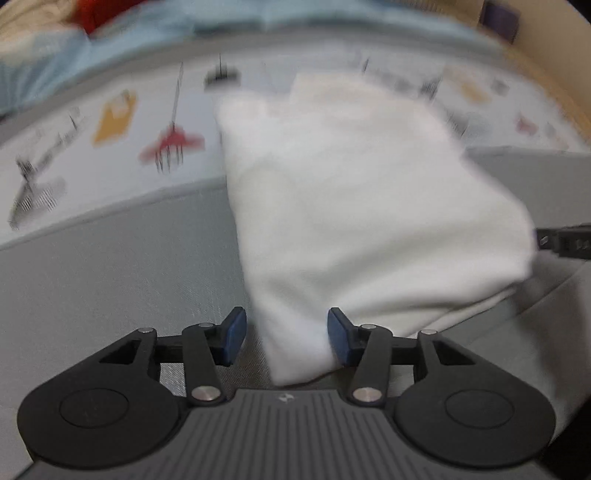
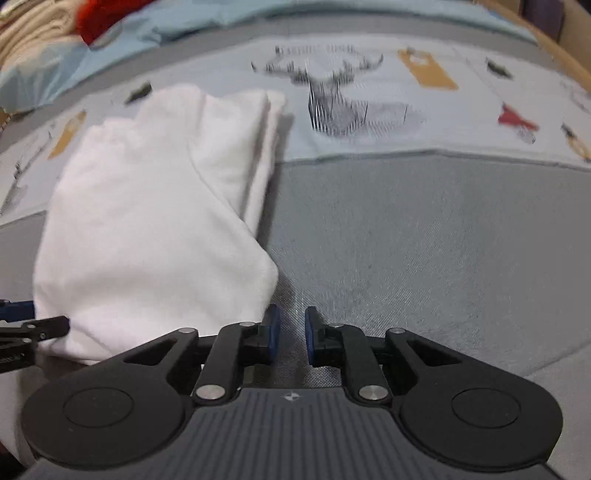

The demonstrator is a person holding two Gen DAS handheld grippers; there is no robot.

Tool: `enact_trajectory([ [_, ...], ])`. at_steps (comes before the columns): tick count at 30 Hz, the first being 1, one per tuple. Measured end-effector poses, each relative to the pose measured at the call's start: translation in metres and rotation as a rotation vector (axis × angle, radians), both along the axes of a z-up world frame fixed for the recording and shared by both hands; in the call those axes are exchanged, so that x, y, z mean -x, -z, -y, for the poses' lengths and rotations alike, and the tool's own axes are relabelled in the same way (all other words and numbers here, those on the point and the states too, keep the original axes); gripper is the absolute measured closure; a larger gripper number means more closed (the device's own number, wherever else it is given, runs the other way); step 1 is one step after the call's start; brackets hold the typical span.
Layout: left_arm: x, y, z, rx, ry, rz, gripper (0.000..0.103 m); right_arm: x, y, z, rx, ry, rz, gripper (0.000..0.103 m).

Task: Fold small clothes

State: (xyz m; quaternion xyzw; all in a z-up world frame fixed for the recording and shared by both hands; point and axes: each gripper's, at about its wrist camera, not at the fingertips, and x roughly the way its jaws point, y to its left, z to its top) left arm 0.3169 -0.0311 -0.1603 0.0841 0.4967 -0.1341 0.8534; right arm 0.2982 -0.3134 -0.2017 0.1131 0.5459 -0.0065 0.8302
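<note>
A folded white garment [image 1: 351,206] lies on the grey bedspread [image 1: 110,277]. Its near corner reaches in between the blue pads [image 1: 236,332] of my left gripper [image 1: 287,334], which stands open and does not pinch the cloth. In the right wrist view the same garment [image 2: 147,221] lies to the left, its edge beside the left pad. My right gripper [image 2: 291,330] is open by a narrow gap, with only the grey bedspread [image 2: 424,258] showing between its pads. Each view catches a black part of the other gripper at its edge: the right gripper [image 1: 565,242] and the left gripper [image 2: 26,328].
Beyond the grey area the cover has a pale printed band with a deer head [image 2: 332,99] and a red fork-like figure [image 1: 170,144]. A light blue blanket [image 2: 177,22], a red item [image 2: 99,14] and beige cloth [image 2: 33,33] lie at the back. A wooden edge [image 2: 569,62] runs along the right.
</note>
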Motion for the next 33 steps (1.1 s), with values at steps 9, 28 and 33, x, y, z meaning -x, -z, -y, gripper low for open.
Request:
enact_trajectory([
  [9,0.124,-0.098,-0.010,0.028,0.015,0.339,0.015,0.097,-0.111,-0.007,0.002,-0.008,0.355,0.050],
  [28,0.207,-0.090,-0.012,0.087,-0.223,0.297,0.000,0.207,-0.139,-0.069,0.113,-0.025,0.468,0.014],
  [33,0.203,-0.085,-0.006,0.084,-0.200,0.282,0.000,0.205,-0.131,-0.070,0.091,-0.012,0.435,0.014],
])
